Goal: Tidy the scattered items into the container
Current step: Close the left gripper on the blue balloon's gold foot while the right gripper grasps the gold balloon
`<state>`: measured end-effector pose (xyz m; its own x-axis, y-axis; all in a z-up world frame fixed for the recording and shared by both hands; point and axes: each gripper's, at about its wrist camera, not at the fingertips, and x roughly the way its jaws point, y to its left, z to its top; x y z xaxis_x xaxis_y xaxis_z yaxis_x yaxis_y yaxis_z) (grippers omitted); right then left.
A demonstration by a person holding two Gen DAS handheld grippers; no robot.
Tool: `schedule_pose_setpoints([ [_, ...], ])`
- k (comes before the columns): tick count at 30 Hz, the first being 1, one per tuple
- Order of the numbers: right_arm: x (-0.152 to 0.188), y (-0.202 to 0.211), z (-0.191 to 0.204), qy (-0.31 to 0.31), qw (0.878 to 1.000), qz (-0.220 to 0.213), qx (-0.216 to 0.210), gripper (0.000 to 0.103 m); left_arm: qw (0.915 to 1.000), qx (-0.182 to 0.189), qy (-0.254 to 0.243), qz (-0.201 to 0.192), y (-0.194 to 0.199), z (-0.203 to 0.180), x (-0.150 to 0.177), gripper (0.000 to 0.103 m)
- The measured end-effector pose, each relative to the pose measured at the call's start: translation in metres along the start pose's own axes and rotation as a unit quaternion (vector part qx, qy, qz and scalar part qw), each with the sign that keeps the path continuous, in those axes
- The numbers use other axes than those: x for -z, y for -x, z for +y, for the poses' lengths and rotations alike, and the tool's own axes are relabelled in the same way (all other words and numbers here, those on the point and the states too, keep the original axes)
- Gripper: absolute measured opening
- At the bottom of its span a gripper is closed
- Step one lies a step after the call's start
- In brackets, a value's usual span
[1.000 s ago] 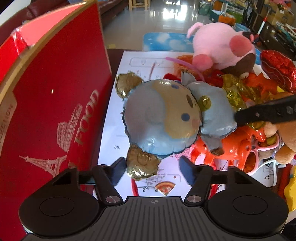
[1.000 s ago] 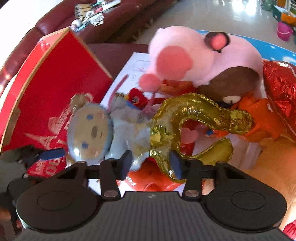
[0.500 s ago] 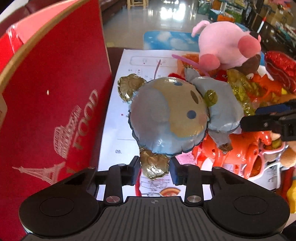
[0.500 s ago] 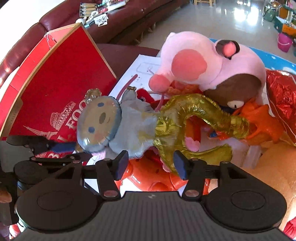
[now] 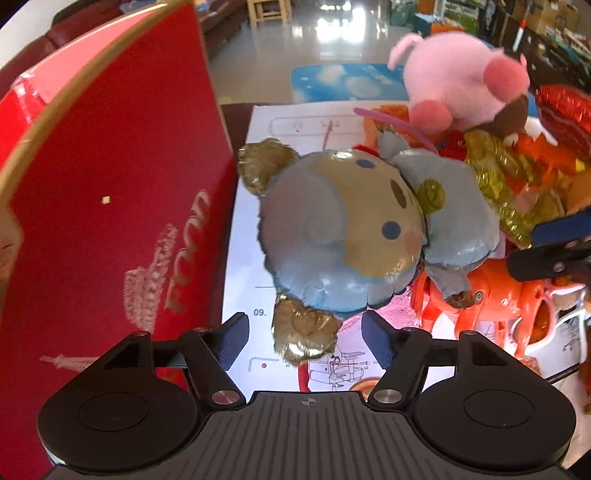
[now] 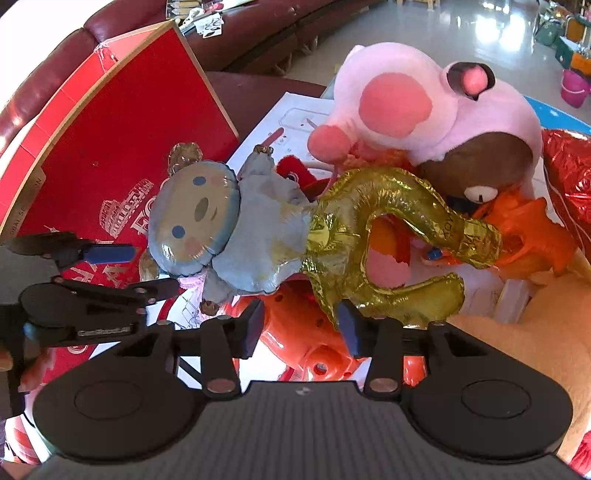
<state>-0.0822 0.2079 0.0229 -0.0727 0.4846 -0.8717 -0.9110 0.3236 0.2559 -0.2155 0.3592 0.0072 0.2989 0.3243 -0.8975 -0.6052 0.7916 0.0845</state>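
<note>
A blue bear-shaped foil balloon (image 5: 343, 229) (image 6: 195, 218) lies on a printed paper sheet (image 5: 243, 258) beside the tall red box (image 5: 110, 184) (image 6: 110, 147). My left gripper (image 5: 304, 339) (image 6: 136, 271) is opening, its jaws wide on either side of the balloon's lower gold ear (image 5: 303, 332) without pressing on it. A gold foil balloon (image 6: 388, 206) (image 5: 502, 184) lies against the bear's body. My right gripper (image 6: 301, 325) (image 5: 554, 243) stands open just below the gold balloon's lower edge, with an orange plastic toy (image 6: 314, 350) under the gap.
A big pink plush (image 5: 461, 77) (image 6: 424, 103) tops the toy pile at the right. A red foil balloon (image 6: 569, 177) and orange toys (image 5: 491, 299) crowd around it. A maroon sofa (image 6: 258, 33) runs behind the red box.
The left jaws closed around the balloon's gold ear half a second ago and have spread wide again. The right jaws widened a little. Both views have shifted only slightly.
</note>
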Motion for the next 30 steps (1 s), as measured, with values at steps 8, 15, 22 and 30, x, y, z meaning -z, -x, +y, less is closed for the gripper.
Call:
schedule_pose_setpoints([
  [8, -0.014, 0.012, -0.006, -0.01, 1.0, -0.028, -0.003, 0.079, 0.9997, 0.015, -0.008, 0.016, -0.014, -0.002, -0.004, 0.057],
  [15, -0.021, -0.018, -0.015, -0.052, 0.998, -0.004, -0.028, 0.075, 0.9997, 0.022, -0.01, 0.005, -0.013, 0.001, -0.003, 0.08],
  [22, -0.016, -0.019, -0.004, -0.032, 0.999, -0.005, -0.033, 0.041, 0.9992, 0.032, -0.022, -0.006, -0.014, 0.006, -0.004, 0.081],
  [30, -0.017, -0.016, -0.007, -0.042, 0.998, -0.002, -0.037, 0.037, 0.9985, 0.051, -0.014, 0.012, -0.024, 0.009, -0.01, 0.033],
])
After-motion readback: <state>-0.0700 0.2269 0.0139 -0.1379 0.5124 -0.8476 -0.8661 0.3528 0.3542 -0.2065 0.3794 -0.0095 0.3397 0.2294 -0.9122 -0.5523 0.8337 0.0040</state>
